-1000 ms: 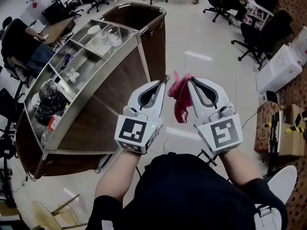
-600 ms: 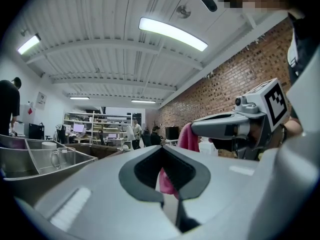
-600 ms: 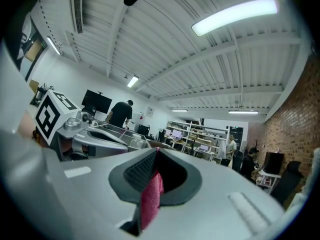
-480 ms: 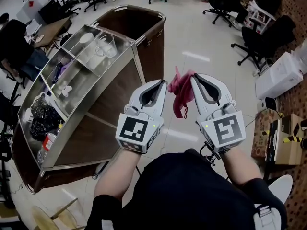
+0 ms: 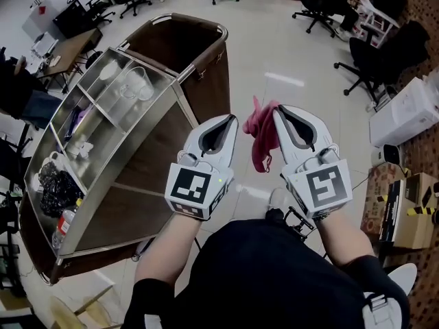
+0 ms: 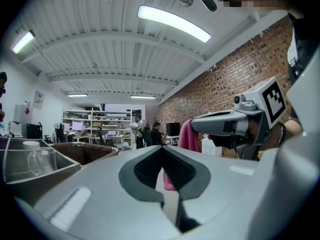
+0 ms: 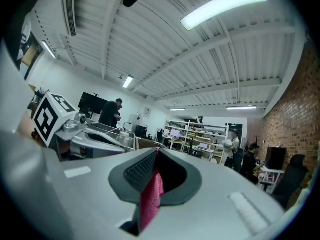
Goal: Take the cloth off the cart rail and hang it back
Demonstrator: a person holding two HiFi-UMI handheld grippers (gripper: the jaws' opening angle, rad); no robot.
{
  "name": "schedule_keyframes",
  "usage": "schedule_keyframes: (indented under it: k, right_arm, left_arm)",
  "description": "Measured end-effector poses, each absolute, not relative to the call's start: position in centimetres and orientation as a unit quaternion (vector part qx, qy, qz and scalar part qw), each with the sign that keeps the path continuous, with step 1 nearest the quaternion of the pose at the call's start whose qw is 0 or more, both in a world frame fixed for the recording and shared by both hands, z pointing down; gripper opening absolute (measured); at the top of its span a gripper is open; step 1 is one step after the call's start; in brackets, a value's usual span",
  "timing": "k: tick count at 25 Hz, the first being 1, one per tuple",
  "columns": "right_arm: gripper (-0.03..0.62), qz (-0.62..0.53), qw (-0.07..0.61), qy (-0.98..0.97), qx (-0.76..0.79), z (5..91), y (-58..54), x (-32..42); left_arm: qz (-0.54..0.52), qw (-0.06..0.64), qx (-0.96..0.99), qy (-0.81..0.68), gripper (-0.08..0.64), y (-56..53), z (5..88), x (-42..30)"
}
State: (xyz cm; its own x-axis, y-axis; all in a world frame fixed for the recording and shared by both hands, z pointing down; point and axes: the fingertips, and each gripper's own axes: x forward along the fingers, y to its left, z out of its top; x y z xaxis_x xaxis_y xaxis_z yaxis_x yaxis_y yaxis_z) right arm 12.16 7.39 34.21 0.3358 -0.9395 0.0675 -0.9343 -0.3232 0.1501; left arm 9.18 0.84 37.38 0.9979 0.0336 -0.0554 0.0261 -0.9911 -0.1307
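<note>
1. Pink fabric: the cloth (image 5: 260,139) is off the cart (image 5: 158,142). It hangs in the air at the tip of the right gripper (image 5: 277,110), with the cart well apart at about 9 o'clock in the head view.
2. The right gripper's jaws are pressed together on the cloth. In the right gripper view a pink strip (image 7: 151,194) sits in the slit between its pads (image 7: 156,151).
3. From that tip the cloth spills toward 7 to 9 o'clock. One corner pokes up at 11 o'clock, and the rest droops between the two grippers.
4. The left gripper (image 5: 232,119) lies just beside the cloth, at its 9 o'clock. Its jaws meet at the tips (image 6: 161,148) with nothing pinched there. Pink shows only through the slit below them, and the cloth (image 6: 189,134) hangs beyond, under the other gripper's nose.
5. Hard to make out:
   - The pinched part of the cloth is buried between the pads.
   - In the right gripper view its lower end is lost behind the gripper's body.
   - The cart's near corner at 8 o'clock runs off the head view.
   - The things in its steel trays are too small to name.
</note>
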Motion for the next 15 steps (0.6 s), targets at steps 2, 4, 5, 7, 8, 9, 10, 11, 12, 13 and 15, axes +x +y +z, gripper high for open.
schedule_keyframes:
  k: [2, 4, 5, 7, 8, 9, 10, 11, 12, 13, 15]
  right_arm:
    - [0.009, -0.015, 0.079, -0.582, 0.809, 34.1, 7.5, 14.7]
    - [0.009, -0.014, 0.078, -0.590, 0.803, 34.0, 7.6, 17.3]
    - [0.009, -0.013, 0.077, -0.595, 0.800, 33.9, 7.6, 18.6]
    - [0.009, -0.012, 0.077, -0.604, 0.793, 33.7, 7.7, 21.3]
    - [0.009, -0.011, 0.077, -0.609, 0.789, 33.7, 7.7, 22.6]
    - [0.009, -0.011, 0.077, -0.614, 0.786, 33.6, 7.7, 23.9]
    - [0.009, -0.010, 0.077, -0.619, 0.782, 33.6, 7.6, 25.1]
    - [0.009, -0.010, 0.077, -0.624, 0.778, 33.6, 7.6, 26.3]
    - [0.009, -0.009, 0.078, -0.628, 0.774, 33.6, 7.6, 27.5]
    - [0.009, -0.009, 0.078, -0.633, 0.771, 33.7, 7.6, 28.7]
    - [0.009, -0.009, 0.078, -0.641, 0.763, 33.8, 7.6, 31.0]
  left_arm:
    - [0.025, 0.067, -0.997, -0.010, 0.002, 1.1, 37.3, 11.7]
    - [0.023, 0.066, -0.998, 0.002, 0.002, 1.0, 37.1, 14.2]
    - [0.023, 0.065, -0.998, 0.008, 0.002, 1.0, 36.9, 15.5]
    - [0.022, 0.065, -0.997, 0.018, 0.002, 1.1, 36.7, 18.2]
    - [0.020, 0.065, -0.997, 0.023, 0.002, 1.2, 36.7, 19.5]
    - [0.019, 0.064, -0.997, 0.028, 0.002, 1.2, 36.8, 20.7]
    - [0.018, 0.063, -0.997, 0.034, 0.002, 1.2, 36.8, 21.9]
    - [0.017, 0.062, -0.997, 0.039, 0.002, 1.2, 36.9, 23.0]
    - [0.016, 0.062, -0.997, 0.045, 0.002, 1.2, 36.9, 24.2]
    - [0.015, 0.061, -0.997, 0.051, 0.002, 1.2, 36.9, 25.2]
    - [0.014, 0.060, -0.996, 0.065, 0.002, 1.1, 37.0, 27.2]
